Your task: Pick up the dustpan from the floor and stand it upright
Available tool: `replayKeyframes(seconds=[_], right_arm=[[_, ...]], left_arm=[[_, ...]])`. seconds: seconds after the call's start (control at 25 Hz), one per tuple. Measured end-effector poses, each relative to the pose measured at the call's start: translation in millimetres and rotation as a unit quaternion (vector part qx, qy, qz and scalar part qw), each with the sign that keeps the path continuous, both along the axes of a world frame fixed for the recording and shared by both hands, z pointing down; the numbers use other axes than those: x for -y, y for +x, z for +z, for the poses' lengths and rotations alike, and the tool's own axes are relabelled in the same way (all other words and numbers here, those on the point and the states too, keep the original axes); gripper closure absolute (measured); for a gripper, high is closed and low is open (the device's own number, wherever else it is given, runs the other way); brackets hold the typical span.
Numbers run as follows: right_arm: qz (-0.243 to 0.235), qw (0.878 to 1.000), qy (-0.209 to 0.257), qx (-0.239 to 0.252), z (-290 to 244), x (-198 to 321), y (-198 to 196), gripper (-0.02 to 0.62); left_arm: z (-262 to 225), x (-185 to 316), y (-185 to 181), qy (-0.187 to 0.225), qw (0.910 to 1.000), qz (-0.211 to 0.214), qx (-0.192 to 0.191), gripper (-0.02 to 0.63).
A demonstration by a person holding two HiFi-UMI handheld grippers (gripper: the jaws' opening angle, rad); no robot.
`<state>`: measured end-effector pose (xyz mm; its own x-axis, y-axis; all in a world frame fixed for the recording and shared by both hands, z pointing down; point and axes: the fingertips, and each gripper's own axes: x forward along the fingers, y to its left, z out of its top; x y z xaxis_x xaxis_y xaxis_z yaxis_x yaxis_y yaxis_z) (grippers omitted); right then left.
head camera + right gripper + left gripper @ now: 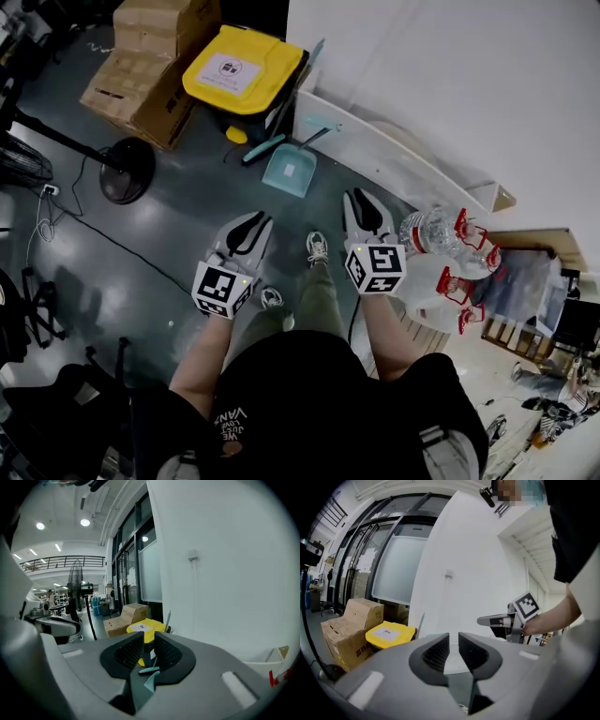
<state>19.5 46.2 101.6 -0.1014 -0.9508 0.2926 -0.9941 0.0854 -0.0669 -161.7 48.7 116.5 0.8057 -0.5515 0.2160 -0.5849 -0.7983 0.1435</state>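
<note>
Teal dustpan (289,170) lies beside yellow-lidded bin (242,70).

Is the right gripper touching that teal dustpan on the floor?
Apart. The head view shows bare grey floor between the right gripper and the dustpan, which sits farther ahead by the yellow-lidded bin.

Ok, dustpan (289,171) down on floor (187,225), wall ledge (394,155) just to its rt. Bin (242,70) right behind it, boxes (150,80) left of bin. Fan base (127,171) on floor, left of dustpan, well apart. Bottles (433,232) at rt, by ledge's near end.
</note>
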Motion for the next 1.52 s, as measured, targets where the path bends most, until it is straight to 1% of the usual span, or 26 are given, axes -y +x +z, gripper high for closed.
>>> replayKeyframes(seconds=[0.04, 0.2, 0.4, 0.68, 0.96, 1.08, 1.32, 1.52], right_arm=[[-0.008, 1.0, 0.003, -0.001, -4, -7, -6, 0.538], [-0.03, 1.0, 0.006, 0.004, -14, -32, -29, 0.566], [-0.03, 0.999, 0.0, 0.025, -18, -56, -38, 0.592], [-0.028, 0.999, -0.011, 0.027, -30, -82, -40, 0.592], [-0.036, 0.998, -0.002, 0.045, -47, -103, -51, 0.594], [-0.043, 0.998, -0.001, 0.047, -51, -112, -56, 0.594], [-0.051, 0.997, -0.006, 0.056, -54, -129, -65, 0.594], [-0.061, 0.997, -0.011, 0.05, -57, -138, -71, 0.594]], left_arm=[[-5, -3, -1, 0.002, 1.0, 0.001, -0.003, 0.491], [-21, -13, -8, 0.011, 0.9998, 0.003, -0.013, 0.503], [-35, -28, -12, 0.021, 0.9995, 0.009, -0.021, 0.528], [-54, -45, -26, 0.034, 0.999, 0.008, -0.029, 0.546], [-67, -62, -44, 0.045, 0.9987, 0.011, -0.022, 0.552], [-77, -69, -47, 0.057, 0.9979, 0.018, -0.024, 0.552], [-88, -84, -56, 0.064, 0.9973, 0.023, -0.026, 0.552], [-92, -95, -62, 0.065, 0.9974, 0.016, -0.027, 0.552]])
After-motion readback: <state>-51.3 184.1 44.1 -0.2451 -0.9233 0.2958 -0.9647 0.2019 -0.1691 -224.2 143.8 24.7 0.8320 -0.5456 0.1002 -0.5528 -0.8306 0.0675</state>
